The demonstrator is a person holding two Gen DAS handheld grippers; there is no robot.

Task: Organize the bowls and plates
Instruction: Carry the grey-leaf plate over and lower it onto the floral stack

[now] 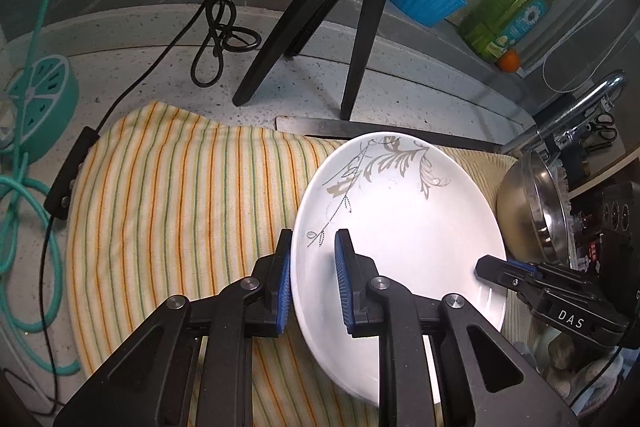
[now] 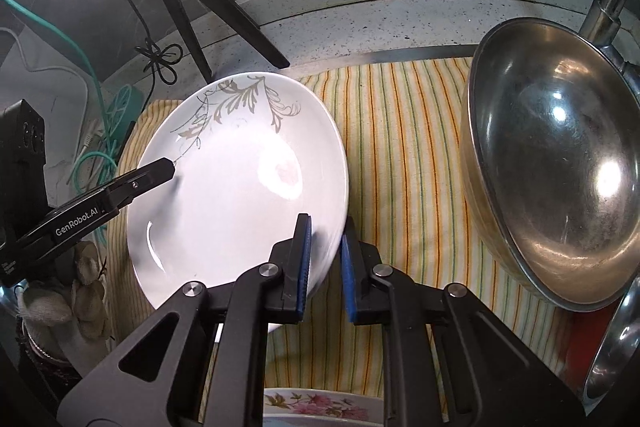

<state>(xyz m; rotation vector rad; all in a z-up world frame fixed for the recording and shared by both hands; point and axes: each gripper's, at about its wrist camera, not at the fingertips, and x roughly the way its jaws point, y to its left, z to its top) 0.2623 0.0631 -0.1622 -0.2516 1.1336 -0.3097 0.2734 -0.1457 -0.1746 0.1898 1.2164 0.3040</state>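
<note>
While both jaws pinch opposite rims, white plate (image 1: pixel 400 227) tilts.

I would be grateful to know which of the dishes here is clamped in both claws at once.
The white plate with the grey leaf pattern; the steel bowl beside it and the pink-flowered dish are untouched.

A white ceramic plate with a grey leaf pattern (image 1: pixel 400 211) sits tilted at centre right of the frame, over a yellow striped cloth (image 1: pixel 180 195). The left gripper (image 1: pixel 312 247) pinches its left rim between blue pads; the right gripper (image 1: pixel 486 267) clamps its right rim. A steel bowl (image 1: pixel 528 203) stands at right.
</note>
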